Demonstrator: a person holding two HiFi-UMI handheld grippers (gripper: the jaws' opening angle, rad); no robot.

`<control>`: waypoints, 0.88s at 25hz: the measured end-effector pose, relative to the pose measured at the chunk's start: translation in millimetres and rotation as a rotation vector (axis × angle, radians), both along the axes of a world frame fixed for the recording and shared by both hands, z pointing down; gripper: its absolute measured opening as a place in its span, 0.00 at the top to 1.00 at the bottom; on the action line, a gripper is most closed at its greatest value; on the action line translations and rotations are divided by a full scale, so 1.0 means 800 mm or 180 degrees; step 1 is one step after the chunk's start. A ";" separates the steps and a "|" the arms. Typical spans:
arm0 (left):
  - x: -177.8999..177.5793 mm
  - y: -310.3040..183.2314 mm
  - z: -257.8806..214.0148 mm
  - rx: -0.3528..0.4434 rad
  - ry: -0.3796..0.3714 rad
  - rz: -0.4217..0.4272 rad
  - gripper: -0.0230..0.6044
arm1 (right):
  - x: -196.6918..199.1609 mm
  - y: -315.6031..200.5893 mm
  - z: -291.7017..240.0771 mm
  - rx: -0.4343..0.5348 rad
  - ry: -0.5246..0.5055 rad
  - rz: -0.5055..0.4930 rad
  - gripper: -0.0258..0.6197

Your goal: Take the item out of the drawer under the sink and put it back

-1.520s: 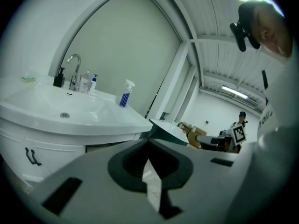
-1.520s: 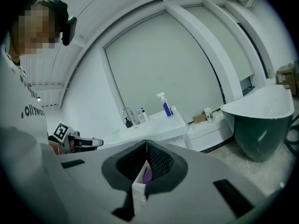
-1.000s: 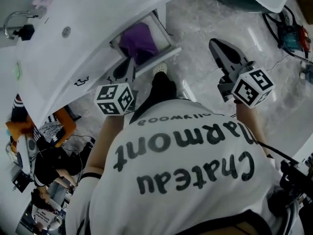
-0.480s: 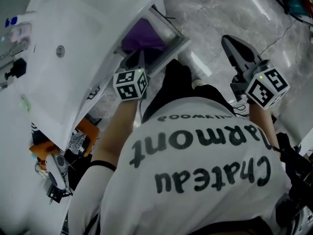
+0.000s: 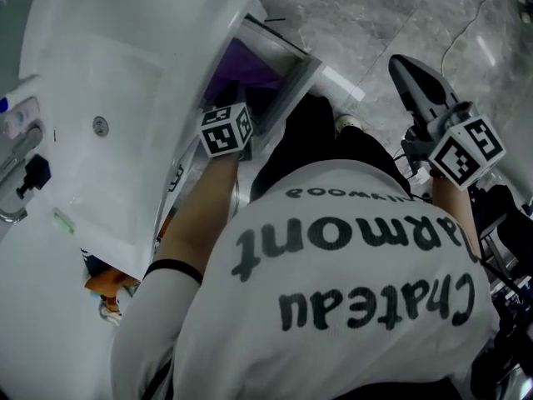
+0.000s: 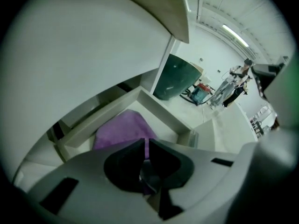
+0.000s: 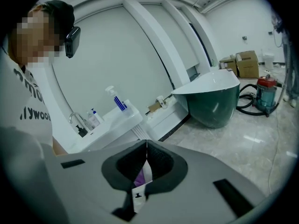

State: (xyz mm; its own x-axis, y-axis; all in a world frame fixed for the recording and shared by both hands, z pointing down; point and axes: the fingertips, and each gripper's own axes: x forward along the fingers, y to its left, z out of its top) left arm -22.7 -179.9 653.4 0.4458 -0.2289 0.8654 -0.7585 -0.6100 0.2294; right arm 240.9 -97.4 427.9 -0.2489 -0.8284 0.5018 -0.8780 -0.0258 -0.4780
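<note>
Your left gripper (image 5: 231,94) has its jaws pressed together, with only a hairline slit between them and nothing clamped. It points steeply down into the open drawer (image 5: 293,86) under the sink (image 5: 125,65). Its tips are over the purple cloth (image 5: 250,63) lying on the drawer's bottom; no view settles whether they touch it.

The sink's white edge overhangs that gripper closely on its left, and the drawer's front wall rises just to its right, so you have little room sideways. Your left forearm (image 5: 200,215) runs down between the sink's edge and your body.

The left gripper view shows what the head view does not. The cloth sits bunched toward the drawer's rear left corner, with bare white bottom to its right.

Farther right, the marble floor (image 5: 375,23) beyond the drawer is open. Your right gripper (image 5: 412,69) hangs over it, well apart from the drawer, with jaws together and nothing held.

Only the right gripper view shows the sink from the side, with its faucet (image 7: 74,119) and bottles (image 7: 93,119), and a green tub (image 7: 212,101) standing on the floor beyond.
</note>
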 end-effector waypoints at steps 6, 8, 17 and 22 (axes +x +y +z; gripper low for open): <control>-0.015 -0.005 0.033 -0.0008 -0.0372 -0.0023 0.94 | 0.001 0.006 -0.003 -0.0079 0.0098 0.0144 0.94; -0.018 -0.004 0.044 -0.0064 -0.0457 -0.0065 0.85 | 0.004 0.010 -0.001 -0.0130 0.0120 0.0188 0.94; -0.031 -0.010 0.077 -0.0093 -0.0740 -0.0062 0.77 | -0.005 0.024 0.008 -0.0262 0.0121 0.0250 0.94; -0.026 -0.014 0.084 -0.0074 -0.0837 -0.0004 0.77 | -0.008 0.026 0.012 -0.0270 0.0083 0.0251 0.94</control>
